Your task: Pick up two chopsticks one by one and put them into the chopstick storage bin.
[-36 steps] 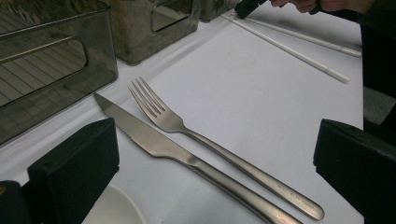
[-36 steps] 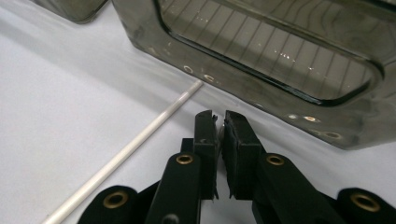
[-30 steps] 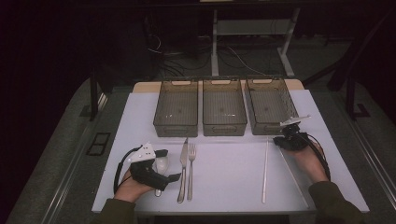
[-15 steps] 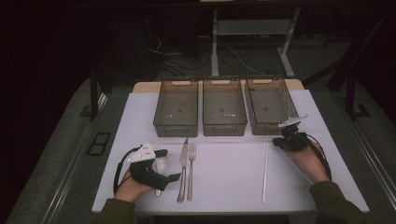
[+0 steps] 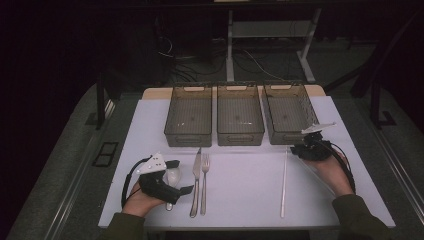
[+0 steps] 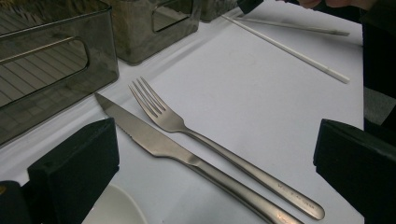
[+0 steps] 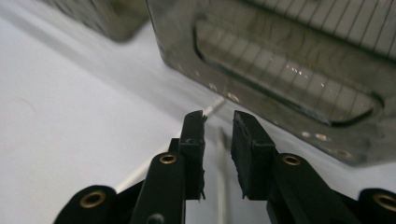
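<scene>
My left gripper (image 5: pixel 179 176) stands open at the table's front left, its jaws either side of a white spoon (image 5: pixel 172 176); the spoon's bowl (image 6: pixel 112 207) lies by the left jaw. A steel knife (image 5: pixel 195 182) and fork (image 5: pixel 204 182) lie side by side just right of it, seen close as the knife (image 6: pixel 159 144) and the fork (image 6: pixel 173 122). A white chopstick (image 5: pixel 284 182) lies at the right. My right gripper (image 5: pixel 296 149) hovers at the chopstick's far end; its jaws (image 7: pixel 218 122) are a narrow gap apart over the thin white stick (image 7: pixel 214 106), not pressing it.
Three dark see-through bins stand in a row at the back: left (image 5: pixel 188 137), middle (image 5: pixel 240 137), right (image 5: pixel 287 136). The right bin's wall (image 7: pixel 289 70) is just ahead of my right gripper. A second chopstick (image 6: pixel 289 25) lies near the right hand.
</scene>
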`<state>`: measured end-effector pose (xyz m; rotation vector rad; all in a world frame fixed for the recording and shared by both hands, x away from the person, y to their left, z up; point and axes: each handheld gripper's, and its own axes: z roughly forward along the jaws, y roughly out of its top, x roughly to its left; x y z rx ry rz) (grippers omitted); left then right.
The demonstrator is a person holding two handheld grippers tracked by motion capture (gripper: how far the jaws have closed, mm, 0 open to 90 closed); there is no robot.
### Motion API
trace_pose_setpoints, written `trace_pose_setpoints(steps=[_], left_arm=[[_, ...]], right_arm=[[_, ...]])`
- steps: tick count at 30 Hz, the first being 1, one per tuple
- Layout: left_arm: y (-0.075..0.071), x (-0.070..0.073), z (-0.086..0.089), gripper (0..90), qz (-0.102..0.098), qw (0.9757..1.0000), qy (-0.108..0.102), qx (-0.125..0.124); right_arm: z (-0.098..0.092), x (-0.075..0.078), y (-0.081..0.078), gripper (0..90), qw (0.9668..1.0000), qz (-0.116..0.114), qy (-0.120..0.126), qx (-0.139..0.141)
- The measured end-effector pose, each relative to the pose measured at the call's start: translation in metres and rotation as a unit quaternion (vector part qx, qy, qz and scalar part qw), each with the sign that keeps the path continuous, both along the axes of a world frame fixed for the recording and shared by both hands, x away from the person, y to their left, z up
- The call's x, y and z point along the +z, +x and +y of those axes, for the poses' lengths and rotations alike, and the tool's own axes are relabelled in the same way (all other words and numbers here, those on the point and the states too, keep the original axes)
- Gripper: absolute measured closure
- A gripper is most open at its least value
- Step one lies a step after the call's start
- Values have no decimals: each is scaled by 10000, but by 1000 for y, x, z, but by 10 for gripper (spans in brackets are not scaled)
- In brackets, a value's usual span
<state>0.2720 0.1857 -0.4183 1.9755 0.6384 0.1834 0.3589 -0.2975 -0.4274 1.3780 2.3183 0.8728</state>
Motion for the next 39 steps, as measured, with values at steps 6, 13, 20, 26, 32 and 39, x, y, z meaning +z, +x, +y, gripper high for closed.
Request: trace_pose_setpoints(steps=[6, 13, 20, 26, 32, 39], left_arm=[[0, 0, 0, 0, -8, 10000, 25, -9], [0, 0, 0, 0, -3, 10000, 8, -13], [0, 0, 0, 0, 4, 10000, 8, -19], [0, 0, -1, 0, 5, 10000, 18, -27], [0, 0, -1, 0, 7, 10000, 10, -26], [0, 0, 0, 0, -2, 10000, -3, -20]], right_arm=[[14, 0, 1, 732, 10000, 50, 51, -10], [24, -9, 9, 733, 9998, 149, -115, -95], [27, -14, 9, 750, 9995, 219, -219, -63], [28, -13, 8, 778, 9996, 234, -159, -18], [32, -12, 7, 782, 9995, 237, -206, 66], [35, -11, 3, 788, 9992, 278, -209, 181]])
